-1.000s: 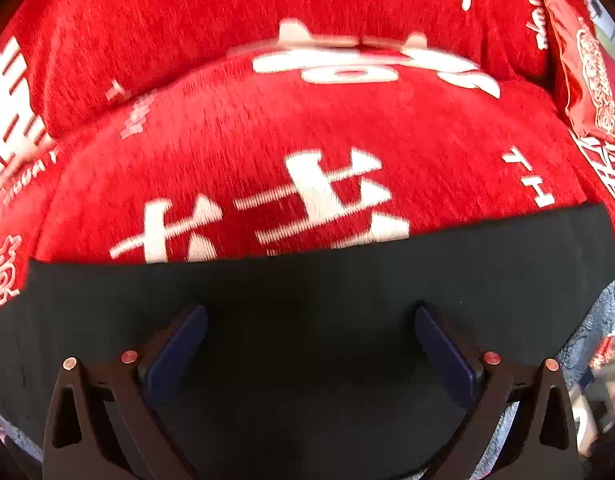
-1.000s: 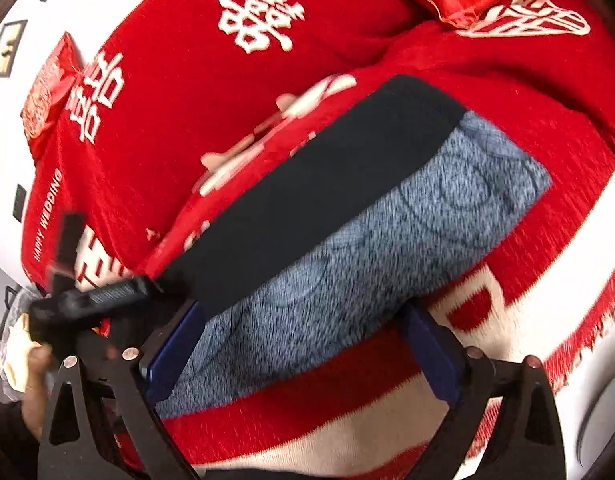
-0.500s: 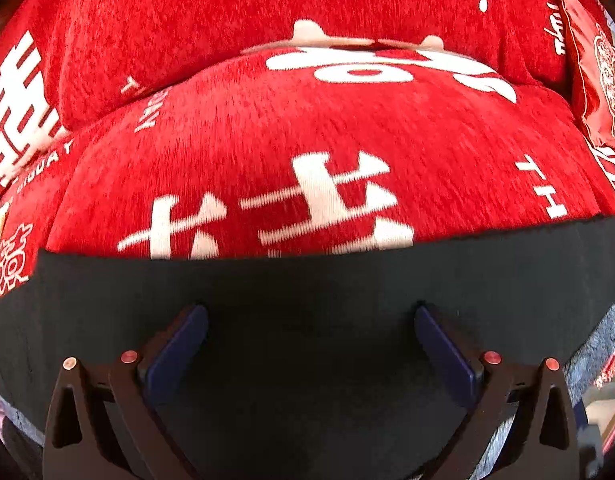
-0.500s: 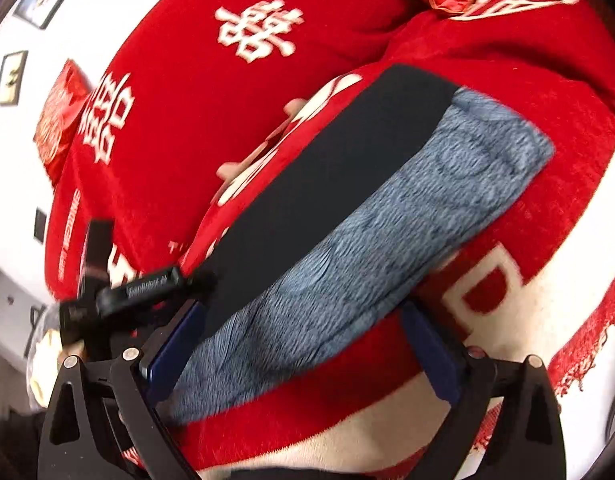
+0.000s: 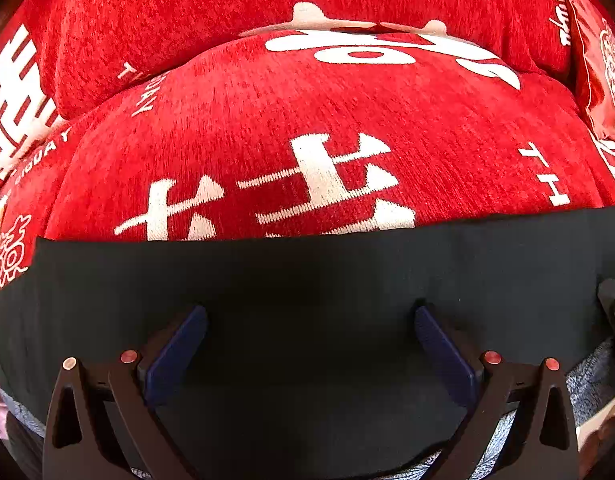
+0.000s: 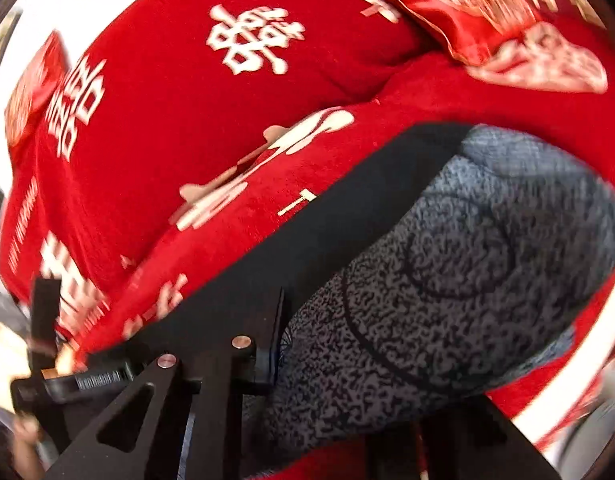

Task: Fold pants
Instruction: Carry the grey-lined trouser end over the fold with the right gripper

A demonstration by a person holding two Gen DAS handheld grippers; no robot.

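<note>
The pants (image 6: pixel 447 300), smooth black outside with nubby grey lining, are spread on a red chenille sofa cover (image 5: pixel 267 120). The left hand-held gripper (image 5: pixel 307 344) is held wide above the black cloth; the right hand-held gripper (image 6: pixel 307 360) is closing, seemingly pinching the lining edge.

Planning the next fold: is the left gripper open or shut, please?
The left gripper is open: its pads stand wide apart over the black pants.

Left gripper (image 5: pixel 309 356) – black triangular-cutout frames, dark-blue finger pads (image 5: pixel 175 356), red and silver screw heads beside the pads, right gripper (image 6: pixel 275 364) – black frame, silver screws
</note>
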